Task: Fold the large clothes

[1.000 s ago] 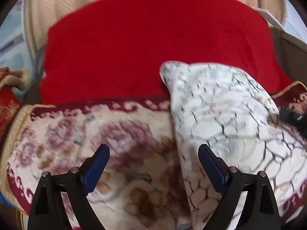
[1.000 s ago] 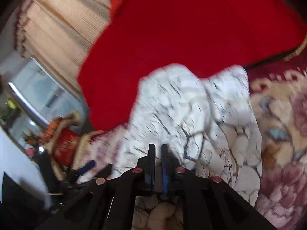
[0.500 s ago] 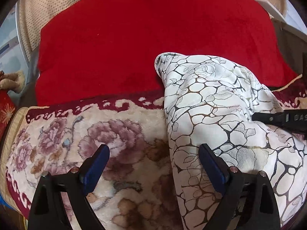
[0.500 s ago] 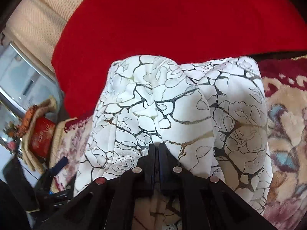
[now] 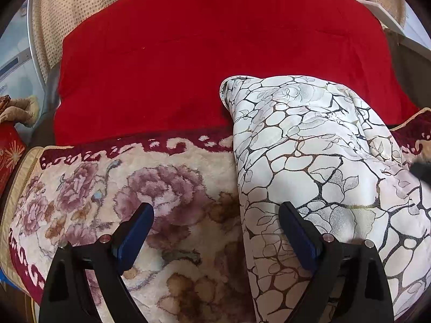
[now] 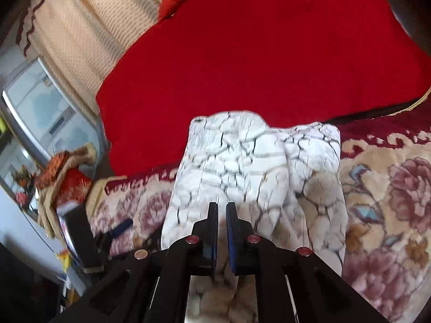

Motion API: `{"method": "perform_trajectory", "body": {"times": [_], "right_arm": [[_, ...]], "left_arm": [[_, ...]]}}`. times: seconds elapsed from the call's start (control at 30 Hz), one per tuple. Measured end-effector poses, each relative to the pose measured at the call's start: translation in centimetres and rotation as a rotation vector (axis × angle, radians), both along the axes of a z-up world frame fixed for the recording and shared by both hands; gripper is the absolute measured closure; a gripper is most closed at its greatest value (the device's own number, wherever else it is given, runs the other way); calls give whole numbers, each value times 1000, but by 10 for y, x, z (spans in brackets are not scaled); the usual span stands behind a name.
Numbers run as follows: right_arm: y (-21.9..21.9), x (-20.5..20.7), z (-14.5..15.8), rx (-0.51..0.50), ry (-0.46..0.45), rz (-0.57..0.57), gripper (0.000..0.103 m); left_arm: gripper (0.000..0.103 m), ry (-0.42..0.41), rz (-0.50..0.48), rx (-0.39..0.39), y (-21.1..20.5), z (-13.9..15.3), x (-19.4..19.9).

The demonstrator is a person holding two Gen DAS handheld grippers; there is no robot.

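Note:
A white cloth printed with dark cracked lines lies folded in a long bundle on a floral blanket, its far end touching a red cover. My left gripper is open. One finger hangs over the blanket and the other over the cloth's left edge, with nothing pressed. My right gripper hovers over the near end of the cloth. Its jaws are opening, a slit apart, with no cloth visibly pinched. It shows as a dark blur at the right edge of the left wrist view.
The red cover fills the back, with a beige curtain and a window behind it. A red box with a fabric heap stands at the far left. The floral blanket extends to the right.
My right gripper has drawn back from the cloth, and its jaws have parted a slit. In the left wrist view it has slid off toward the right edge. The cloth and left gripper stayed put.

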State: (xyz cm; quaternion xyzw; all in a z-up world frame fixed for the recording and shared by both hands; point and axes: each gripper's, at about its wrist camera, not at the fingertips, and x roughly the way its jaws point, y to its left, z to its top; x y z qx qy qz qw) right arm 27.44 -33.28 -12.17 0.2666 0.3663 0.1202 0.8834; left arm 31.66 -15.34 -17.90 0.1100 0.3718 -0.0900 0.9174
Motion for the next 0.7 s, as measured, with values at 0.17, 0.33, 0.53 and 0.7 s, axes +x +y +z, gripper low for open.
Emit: {"method": "perform_trajectory", "body": {"times": [0.17, 0.33, 0.53, 0.7], "right_arm": [[9, 8, -43, -14, 107, 31, 96], [6, 8, -42, -12, 100, 32, 96], [11, 8, -41, -15, 91, 34, 96], [11, -1, -18, -44, 45, 26, 93]], "left_arm": [[9, -22, -4, 29, -4, 2, -3], [9, -23, 0, 17, 0, 2, -4], [9, -28, 2, 17, 1, 3, -5], [9, -15, 9, 4, 3, 3, -4]]}}
